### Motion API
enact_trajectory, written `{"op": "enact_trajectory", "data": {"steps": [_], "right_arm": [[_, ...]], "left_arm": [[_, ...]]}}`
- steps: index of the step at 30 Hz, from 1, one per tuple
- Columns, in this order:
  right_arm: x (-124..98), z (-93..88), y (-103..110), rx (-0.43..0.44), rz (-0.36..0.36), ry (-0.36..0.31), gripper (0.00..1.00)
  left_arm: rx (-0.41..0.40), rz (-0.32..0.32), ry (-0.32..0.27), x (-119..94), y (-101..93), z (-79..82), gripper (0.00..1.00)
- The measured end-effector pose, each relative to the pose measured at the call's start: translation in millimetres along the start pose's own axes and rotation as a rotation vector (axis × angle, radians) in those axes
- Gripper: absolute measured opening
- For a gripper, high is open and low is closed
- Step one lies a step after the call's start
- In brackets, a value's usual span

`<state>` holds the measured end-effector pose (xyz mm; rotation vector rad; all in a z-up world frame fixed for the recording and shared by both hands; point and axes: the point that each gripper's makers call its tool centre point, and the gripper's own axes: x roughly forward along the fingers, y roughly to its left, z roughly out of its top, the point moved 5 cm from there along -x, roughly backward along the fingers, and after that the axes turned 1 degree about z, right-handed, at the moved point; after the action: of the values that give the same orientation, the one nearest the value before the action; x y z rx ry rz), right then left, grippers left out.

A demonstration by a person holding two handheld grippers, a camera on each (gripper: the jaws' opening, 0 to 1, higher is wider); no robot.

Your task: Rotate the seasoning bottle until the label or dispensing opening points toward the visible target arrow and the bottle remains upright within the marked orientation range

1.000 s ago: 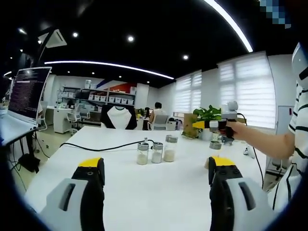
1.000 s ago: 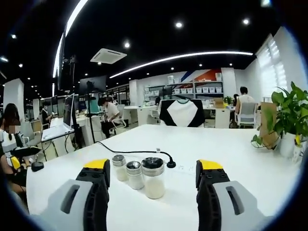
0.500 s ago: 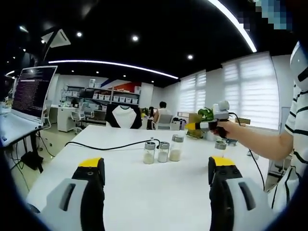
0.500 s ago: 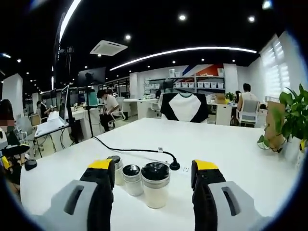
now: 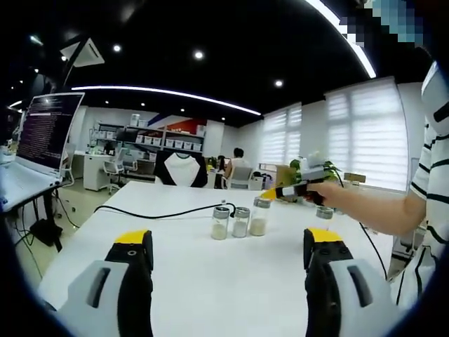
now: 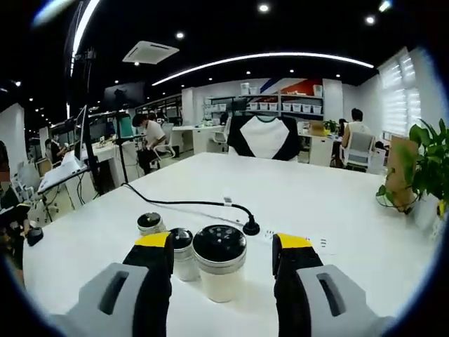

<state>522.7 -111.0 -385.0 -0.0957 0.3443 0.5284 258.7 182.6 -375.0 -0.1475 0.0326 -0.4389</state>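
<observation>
R tool (image 6: 222, 253) has closed in on the nearest seasoning bottle (image 6: 219, 261) since 0.5 s ago: bottle now between its wide-apart jaws, contact can't tell. Two smaller bottles (image 6: 168, 242) just beside it at 9 o'clock, all upright on white bench (image 6: 337, 210). Black cable (image 6: 203, 205) at 12. L tool (image 5: 228, 246) wide, holding nothing; its view shows R tool side-on at 2 o'clock, w/ person's forearm (image 5: 365, 207).
</observation>
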Motion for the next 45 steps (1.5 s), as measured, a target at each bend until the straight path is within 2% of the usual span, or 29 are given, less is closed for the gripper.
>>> {"op": "enact_trajectory", "data": {"steps": [1,7,9,11,17,32,45], "right_arm": [[2.0,0.2,0.5,-0.03,-0.004,-0.002,0.56],[15.8,-8.5,6.0,-0.042,-0.033,0.039,0.54],[19.0,-13.6,3.6,-0.056,-0.044,0.063,0.54],[22.1,-17.3,1.3,-0.038,-0.041,0.074,0.54],[25.1,-19.4,2.4,-0.058,-0.032,0.077,0.44],[34.9,-25.7,3.9,-0.025,-0.009,0.081,0.41],[33.4,-25.2,2.3,-0.009,-0.049,0.08,0.4]], "left_arm": [[-0.001,0.003,-0.001,-1.1,1.0,-0.1,0.93],[-0.016,0.033,0.016,-8.7,7.9,-5.2,0.92],[-0.054,0.027,0.007,-8.7,9.3,-4.8,0.91],[-0.053,0.027,0.005,-8.1,10.0,-3.6,0.91],[-0.033,0.022,0.016,-6.4,9.7,1.6,0.91],[-0.023,0.068,0.038,-20.6,15.9,0.1,0.91],[-0.036,0.062,0.029,-20.1,12.5,-2.7,0.9]]}}
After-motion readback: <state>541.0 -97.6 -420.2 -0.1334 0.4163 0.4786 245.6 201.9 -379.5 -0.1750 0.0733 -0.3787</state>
